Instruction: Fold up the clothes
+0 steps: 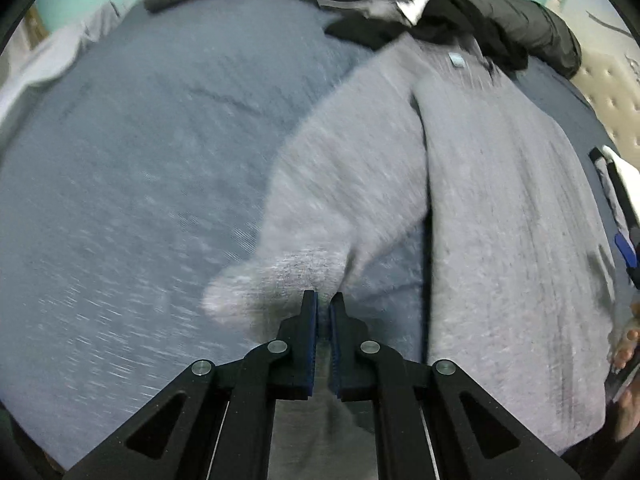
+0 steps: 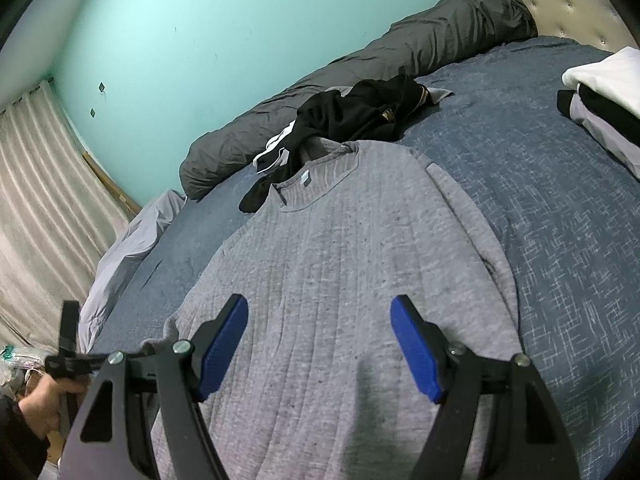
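Grey ribbed long-sleeved knit sweater [image 2: 340, 280] lies flat, front up, on the bed's blue textured cover [image 2: 560, 220], neckline away from the right wrist camera, small pale blue label [image 2: 306, 178] inside the collar.

Left gripper [image 1: 323, 300]: fingers nearly together, pinching the cuff end of the sweater's grey sleeve [image 1: 340, 184]; fabric sits between the blue pads. The sleeve is raised off the cover and runs from the fingers up to the shoulder; left wrist view is motion-blurred. The sweater body [image 1: 512, 220] lies flat to the right of the sleeve in that view.

Right gripper [image 2: 319, 312]: fingers spread wide, nothing between them, over the lower middle of the sweater body. Cannot tell if it touches the fabric.

Crumpled black garment with white trim [image 2: 356, 116] lies at the sweater's collar, overlapping it a bit. Long dark grey rolled duvet [image 2: 360, 76] runs along the far bed edge by the turquoise wall [image 2: 240, 40]. Stack of folded white and black clothes [image 2: 604, 108] sits on the cover, well apart from the sweater, near the cream tufted headboard [image 2: 580, 8]. Pale curtain [image 2: 40, 200] at the left of the right wrist view. A person's hand [image 2: 44, 404] at that view's lower left grips the blurred handle of the other gripper.
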Demonstrator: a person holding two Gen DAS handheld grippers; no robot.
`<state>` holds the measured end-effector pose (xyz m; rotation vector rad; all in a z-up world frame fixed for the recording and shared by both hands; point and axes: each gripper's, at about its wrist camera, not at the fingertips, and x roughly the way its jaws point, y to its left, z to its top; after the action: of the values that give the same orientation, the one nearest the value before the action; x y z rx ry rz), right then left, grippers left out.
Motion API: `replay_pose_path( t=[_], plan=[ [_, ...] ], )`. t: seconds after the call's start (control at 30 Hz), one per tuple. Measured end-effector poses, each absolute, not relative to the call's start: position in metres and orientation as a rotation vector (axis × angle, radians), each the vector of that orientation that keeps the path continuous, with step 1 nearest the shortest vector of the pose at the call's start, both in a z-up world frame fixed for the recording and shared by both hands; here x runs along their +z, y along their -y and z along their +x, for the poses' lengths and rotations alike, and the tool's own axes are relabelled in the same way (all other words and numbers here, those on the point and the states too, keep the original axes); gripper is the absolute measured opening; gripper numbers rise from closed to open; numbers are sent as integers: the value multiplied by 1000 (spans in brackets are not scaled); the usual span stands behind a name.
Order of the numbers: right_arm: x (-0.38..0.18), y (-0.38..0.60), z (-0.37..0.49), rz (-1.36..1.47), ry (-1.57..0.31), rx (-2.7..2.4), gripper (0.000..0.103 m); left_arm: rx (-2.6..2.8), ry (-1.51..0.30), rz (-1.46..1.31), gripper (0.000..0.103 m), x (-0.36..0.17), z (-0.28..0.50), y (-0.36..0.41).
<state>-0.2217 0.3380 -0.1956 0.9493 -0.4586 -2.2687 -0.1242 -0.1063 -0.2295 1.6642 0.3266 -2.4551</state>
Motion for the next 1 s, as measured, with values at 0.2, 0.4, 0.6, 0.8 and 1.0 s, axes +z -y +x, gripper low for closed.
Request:
replay_pose_path(
  t=[0.2, 0.4, 0.6, 0.8, 1.0],
  plan=[
    [-196, -341, -223, 949, 475, -2267, 75, -2481, -367, 1582, 56, -212, -95, 117],
    [-197, -338, -222, 955, 470, -2263, 75, -2487, -470, 1468, 58, -193, -54, 150],
    [-196, -336, -218, 952, 463, -2263, 75, -2395, -594, 1535, 57, -223, -32, 175],
    [-197, -336, -217, 955, 468, -2266, 75, -2370, -598, 1609, 57, -251, -30, 167],
    [-197, -337, -218, 955, 471, -2268, 75, -2404, -590, 1677, 57, -265, -44, 144]
  ],
)
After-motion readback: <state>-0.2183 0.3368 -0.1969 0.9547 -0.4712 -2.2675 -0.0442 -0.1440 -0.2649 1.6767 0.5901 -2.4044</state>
